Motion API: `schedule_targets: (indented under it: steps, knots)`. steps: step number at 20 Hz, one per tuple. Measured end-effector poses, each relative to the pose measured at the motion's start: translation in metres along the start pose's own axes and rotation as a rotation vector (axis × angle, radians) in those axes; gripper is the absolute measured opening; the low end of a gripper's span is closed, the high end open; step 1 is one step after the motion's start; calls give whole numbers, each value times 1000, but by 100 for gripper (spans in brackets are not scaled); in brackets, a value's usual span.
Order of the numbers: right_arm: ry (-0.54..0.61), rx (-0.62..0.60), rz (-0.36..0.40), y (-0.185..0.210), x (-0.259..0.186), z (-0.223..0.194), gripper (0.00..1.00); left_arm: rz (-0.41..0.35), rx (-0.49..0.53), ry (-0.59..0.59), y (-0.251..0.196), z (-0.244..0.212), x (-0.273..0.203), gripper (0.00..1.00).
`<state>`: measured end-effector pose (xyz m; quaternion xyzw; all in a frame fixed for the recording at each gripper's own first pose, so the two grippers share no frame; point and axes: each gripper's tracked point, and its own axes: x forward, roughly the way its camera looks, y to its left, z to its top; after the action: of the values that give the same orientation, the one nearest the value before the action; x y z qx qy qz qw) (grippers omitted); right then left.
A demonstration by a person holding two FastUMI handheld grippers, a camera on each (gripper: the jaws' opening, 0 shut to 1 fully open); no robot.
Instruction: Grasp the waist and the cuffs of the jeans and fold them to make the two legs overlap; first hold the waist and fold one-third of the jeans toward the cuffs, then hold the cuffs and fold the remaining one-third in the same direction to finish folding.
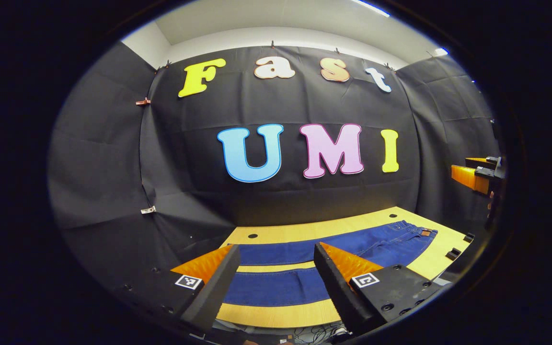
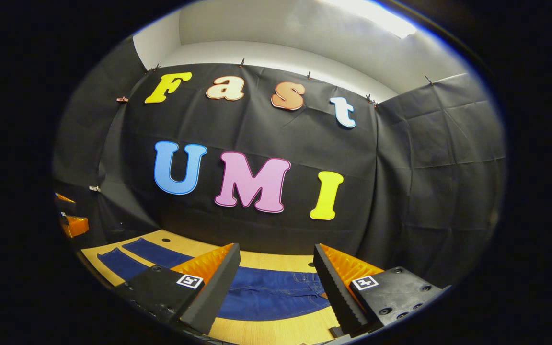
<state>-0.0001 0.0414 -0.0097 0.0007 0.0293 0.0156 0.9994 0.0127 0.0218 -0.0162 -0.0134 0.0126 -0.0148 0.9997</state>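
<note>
Blue jeans (image 1: 304, 268) lie flat on a light wooden table (image 1: 304, 230), the two legs side by side with a strip of table between them, the waist (image 1: 417, 235) toward the right. My left gripper (image 1: 276, 263) hovers open above the legs, nothing between its fingers. In the right gripper view the jeans (image 2: 266, 292) show their waist end (image 2: 304, 278) below, and the legs (image 2: 146, 251) run off to the left. My right gripper (image 2: 276, 263) is open above the waist, holding nothing. The other gripper (image 1: 477, 175) appears at the far right of the left gripper view, and the other gripper (image 2: 72, 223) at the far left of the right gripper view.
Black cloth walls close the booth behind and at both sides of the table. Small dark holes (image 1: 252, 235) mark the table top near its back edge. Black brackets (image 1: 454, 253) sit at the table's right edge.
</note>
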Motion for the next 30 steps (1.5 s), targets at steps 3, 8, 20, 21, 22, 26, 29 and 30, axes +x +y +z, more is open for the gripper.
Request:
schedule_targets:
  steps: [3,8,20,21,22,26,29,30]
  knots:
    - [33,-36,4,-4,8,-16,96,4,-7,37,13,-16,3,98]
    - [109,-93,68,-10,32,-48,96,21,69,97,47,-46,21,97]
    - [339,-691,431,-41,109,-200,96,-137,467,355,100,-161,70,98]
    - [356,-739,474,-43,111,-216,96,-170,520,381,103,-171,74,98]
    - [375,-777,510,-46,114,-230,96,-205,573,400,104,-181,78,98]
    - [452,-904,582,-72,132,-276,96,-356,775,502,117,-233,89,98]
    - [498,-990,614,-93,140,-301,96,-435,929,565,137,-261,97,98]
    - [515,-1024,624,-103,141,-309,96,-445,968,589,150,-269,103,98]
